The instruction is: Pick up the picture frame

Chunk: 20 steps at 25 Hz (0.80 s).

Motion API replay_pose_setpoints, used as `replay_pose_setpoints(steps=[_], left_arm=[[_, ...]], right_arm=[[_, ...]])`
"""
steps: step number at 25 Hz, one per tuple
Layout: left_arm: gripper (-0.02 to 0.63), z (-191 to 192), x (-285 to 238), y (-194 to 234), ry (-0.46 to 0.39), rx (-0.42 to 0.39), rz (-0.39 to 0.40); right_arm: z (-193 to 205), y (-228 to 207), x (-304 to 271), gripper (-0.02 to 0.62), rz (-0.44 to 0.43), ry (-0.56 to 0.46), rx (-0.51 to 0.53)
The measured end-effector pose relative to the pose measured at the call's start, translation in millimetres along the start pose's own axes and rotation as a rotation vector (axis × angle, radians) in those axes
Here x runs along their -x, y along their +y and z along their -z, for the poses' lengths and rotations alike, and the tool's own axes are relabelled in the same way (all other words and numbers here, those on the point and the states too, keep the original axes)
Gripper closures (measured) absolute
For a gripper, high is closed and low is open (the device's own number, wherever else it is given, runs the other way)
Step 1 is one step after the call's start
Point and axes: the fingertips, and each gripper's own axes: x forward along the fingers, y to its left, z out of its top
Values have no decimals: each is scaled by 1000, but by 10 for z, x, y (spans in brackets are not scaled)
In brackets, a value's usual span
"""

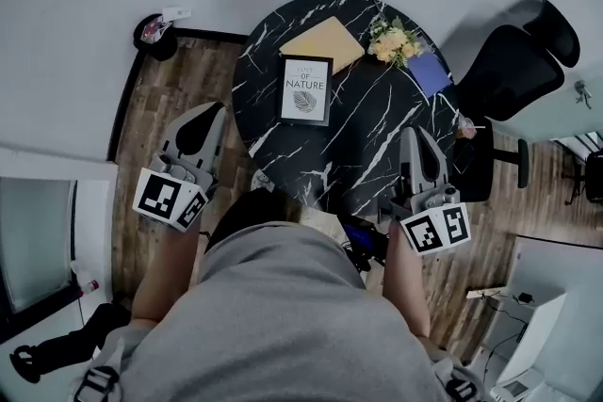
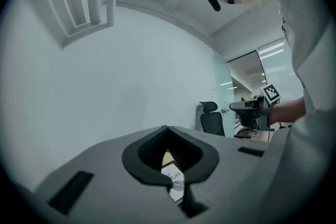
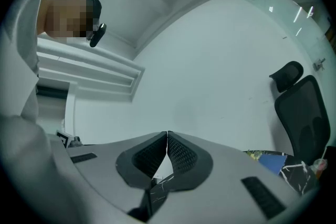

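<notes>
Holds the grey two-jaw left gripper (image 1: 209, 110) over the wood-plank floor, just beside the round black white-veined marble table (image 1: 377, 155), jaws pressed together on nothing. Holds the matching right gripper (image 1: 415, 136) above the table's near right edge, jaws likewise closed and empty. Faces the black-framed rectangular picture frame (image 1: 305, 90), flat on the table's far left part, well apart from both grippers, apparently touching a tan paper envelope (image 1: 323, 41).

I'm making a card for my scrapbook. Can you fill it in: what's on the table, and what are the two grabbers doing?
Table: round, black with white veins
On it: picture frame, yellow folder, flowers, blue notebook
Picture frame: untouched
Left gripper: shut, empty, beside the table
Right gripper: shut, empty, at the near edge
</notes>
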Motion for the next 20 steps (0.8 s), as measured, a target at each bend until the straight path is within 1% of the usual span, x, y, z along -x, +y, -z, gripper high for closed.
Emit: replay_pose_setpoints(steps=[10, 20], left_arm=[[600, 32, -739, 473, 23, 12, 124], [599, 197, -1074, 846, 64, 36, 195]], right_arm=[[27, -229, -491, 569, 116, 6, 11], [254, -271, -896, 569, 184, 28, -13]])
